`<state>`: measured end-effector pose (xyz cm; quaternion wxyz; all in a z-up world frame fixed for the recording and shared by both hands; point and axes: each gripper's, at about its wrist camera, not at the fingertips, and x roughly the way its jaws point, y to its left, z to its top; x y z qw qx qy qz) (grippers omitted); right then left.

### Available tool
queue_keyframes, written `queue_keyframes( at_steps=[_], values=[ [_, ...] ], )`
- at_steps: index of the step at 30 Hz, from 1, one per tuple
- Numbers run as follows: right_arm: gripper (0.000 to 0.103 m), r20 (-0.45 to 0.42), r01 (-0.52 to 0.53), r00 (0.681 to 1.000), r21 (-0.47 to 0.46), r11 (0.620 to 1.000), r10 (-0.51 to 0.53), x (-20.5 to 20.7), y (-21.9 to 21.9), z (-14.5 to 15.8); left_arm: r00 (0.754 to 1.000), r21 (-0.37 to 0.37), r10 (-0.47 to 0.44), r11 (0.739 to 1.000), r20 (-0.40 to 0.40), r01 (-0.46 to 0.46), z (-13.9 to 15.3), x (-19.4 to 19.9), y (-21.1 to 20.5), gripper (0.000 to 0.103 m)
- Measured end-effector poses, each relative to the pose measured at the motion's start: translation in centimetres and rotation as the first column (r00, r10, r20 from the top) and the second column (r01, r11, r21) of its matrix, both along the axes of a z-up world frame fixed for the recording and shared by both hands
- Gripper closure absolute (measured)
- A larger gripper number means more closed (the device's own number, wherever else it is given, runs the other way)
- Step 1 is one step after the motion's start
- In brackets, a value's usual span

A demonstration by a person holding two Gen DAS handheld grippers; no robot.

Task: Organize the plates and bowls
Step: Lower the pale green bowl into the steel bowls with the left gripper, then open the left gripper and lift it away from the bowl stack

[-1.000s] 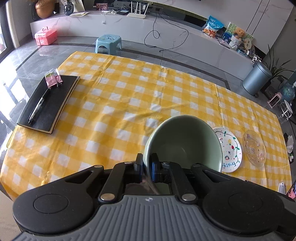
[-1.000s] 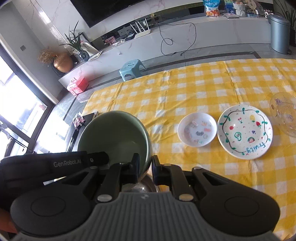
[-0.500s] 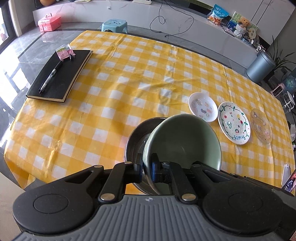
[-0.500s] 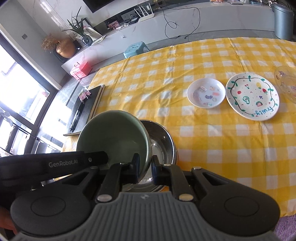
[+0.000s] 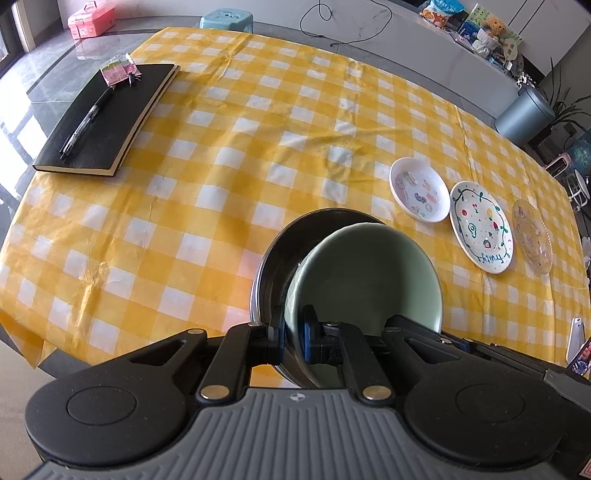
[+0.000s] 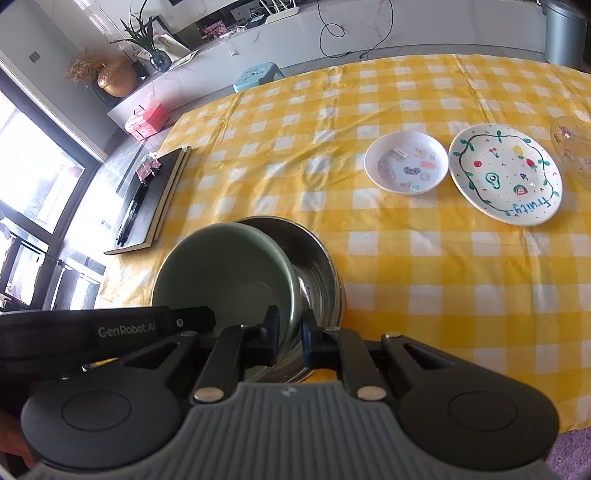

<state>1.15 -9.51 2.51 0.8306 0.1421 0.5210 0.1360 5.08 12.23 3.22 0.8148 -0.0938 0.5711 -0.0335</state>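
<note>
Both grippers are shut on the rim of a pale green bowl point(image 5: 365, 273). My left gripper point(image 5: 293, 338) pinches its near-left rim and my right gripper point(image 6: 290, 334) pinches its near-right rim. The green bowl point(image 6: 229, 273) hangs tilted over a steel bowl point(image 6: 317, 269) that stands on the yellow checked cloth near the front edge; the steel bowl point(image 5: 273, 266) shows dark in the left wrist view. Further right lie a small white dish point(image 5: 419, 189), a painted "fruity" plate point(image 5: 480, 227) and a clear glass plate point(image 5: 532, 236).
A black notebook point(image 5: 107, 118) with a pen and a pink wrapper lies at the table's left end. A phone point(image 5: 574, 343) lies near the front right edge. Beyond the table stand a blue stool point(image 5: 225, 18) and a grey bin point(image 5: 524, 114).
Both grippers rose and drew back with the green bowl still held. The steel bowl came into view beneath it, and more of the table now shows.
</note>
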Motion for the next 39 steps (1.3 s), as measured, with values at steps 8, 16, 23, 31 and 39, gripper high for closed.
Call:
queue_keyframes(
  at_steps=[8,16,23,31,39],
  values=[
    [0.094,-0.005,-0.053,0.999,-0.070,0.996,0.053,1.0,1.0,-0.9,0.998,0.079,-0.057,0.995,-0.022,0.059,-0.6,0.9,-0.8,0.092],
    [0.094,0.016,-0.094,0.995,-0.120,0.988,0.096,1.3,1.5,-0.7,0.992,0.118,-0.115,0.986,-0.053,0.120,-0.8,1.7,-1.3,0.090],
    [0.092,0.025,-0.112,0.993,-0.140,0.984,0.117,1.3,1.6,-0.5,0.988,0.106,-0.133,0.984,-0.076,0.141,-0.8,1.9,-1.3,0.090],
    [0.092,0.011,-0.105,0.994,-0.112,0.988,0.107,1.3,1.2,-0.6,0.988,0.083,-0.135,0.986,-0.079,0.142,-0.7,2.0,-1.0,0.090],
    [0.082,0.025,-0.106,0.994,-0.087,0.991,0.109,0.9,1.1,0.1,0.990,0.053,-0.118,0.991,-0.071,0.122,-0.4,1.9,-0.4,0.090]
  ],
)
